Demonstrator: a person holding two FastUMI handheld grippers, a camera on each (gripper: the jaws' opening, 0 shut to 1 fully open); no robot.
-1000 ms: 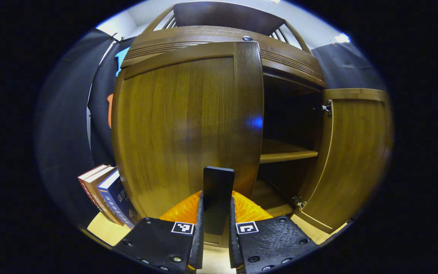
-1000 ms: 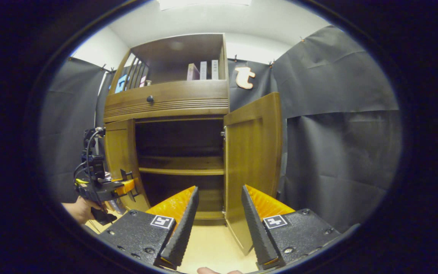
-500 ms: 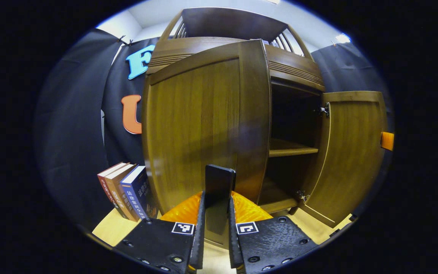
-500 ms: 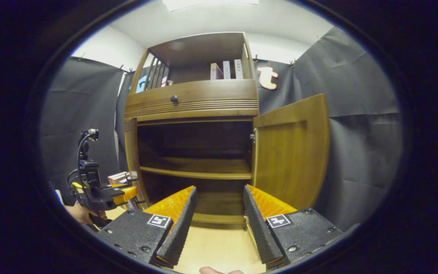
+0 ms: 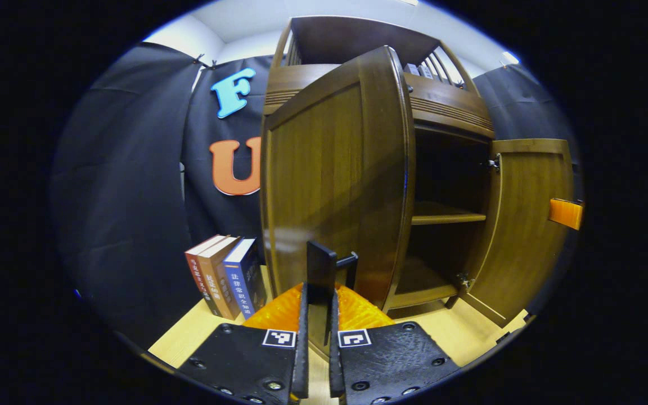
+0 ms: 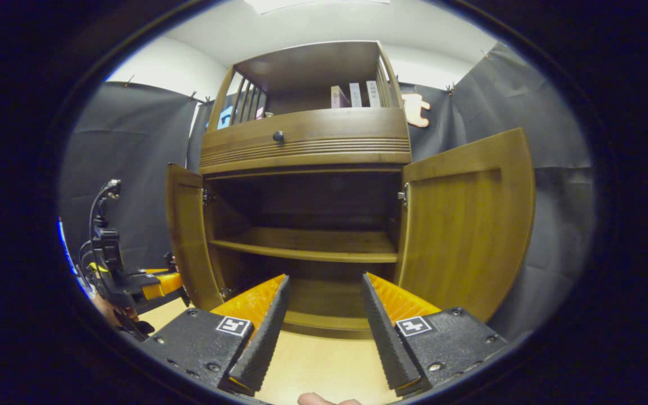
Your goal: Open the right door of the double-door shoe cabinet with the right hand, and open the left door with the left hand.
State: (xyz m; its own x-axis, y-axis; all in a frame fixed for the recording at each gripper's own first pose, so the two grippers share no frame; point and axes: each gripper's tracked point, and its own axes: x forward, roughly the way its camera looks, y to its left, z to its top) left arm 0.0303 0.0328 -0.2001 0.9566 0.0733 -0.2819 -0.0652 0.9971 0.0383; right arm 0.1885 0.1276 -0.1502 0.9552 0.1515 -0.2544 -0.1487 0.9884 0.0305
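Booth with black cloth walls, pale wood floor. Your left gripper clamped on dark handle of left door, door swung wide. Your right gripper open, holding nothing, facing shoe cabinet. Right door stands fully open. Books beside cabinet. You have both doors open; only release of handle seems left.
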